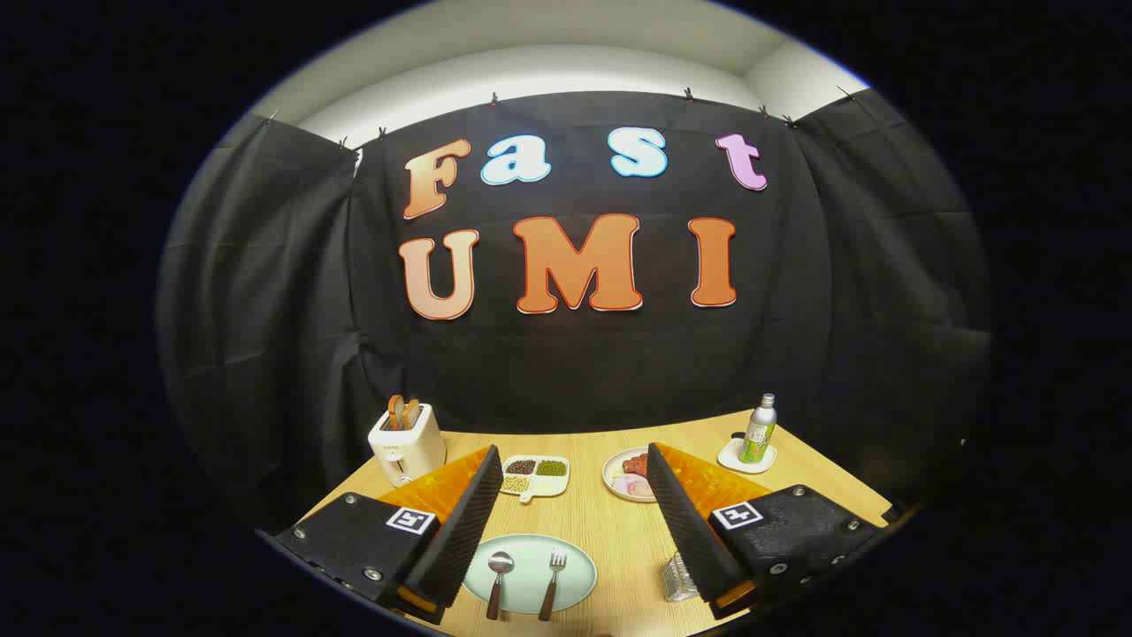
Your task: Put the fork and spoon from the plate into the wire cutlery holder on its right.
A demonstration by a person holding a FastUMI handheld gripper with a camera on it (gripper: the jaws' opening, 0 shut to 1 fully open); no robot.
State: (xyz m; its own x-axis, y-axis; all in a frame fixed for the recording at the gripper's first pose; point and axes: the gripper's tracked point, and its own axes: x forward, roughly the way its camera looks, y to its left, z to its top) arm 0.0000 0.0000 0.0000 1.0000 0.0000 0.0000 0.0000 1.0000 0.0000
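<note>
A pale green plate [579, 566] lies on the wooden table between and below my fingers. On it rest a spoon [498, 579] on the left and a fork [553, 579] on the right, both with brown handles pointing toward me. The wire cutlery holder [679, 579] stands just right of the plate, partly hidden behind my right finger [685, 522]. My gripper [570, 464] hangs above the table, open wide, with nothing between its fingers.
A white toaster [407, 442] with toast stands at the back left. Beyond the fingers sit a divided dish of beans [535, 475] and a small plate of food [626, 478]. A bottle [759, 431] on a coaster stands at the back right.
</note>
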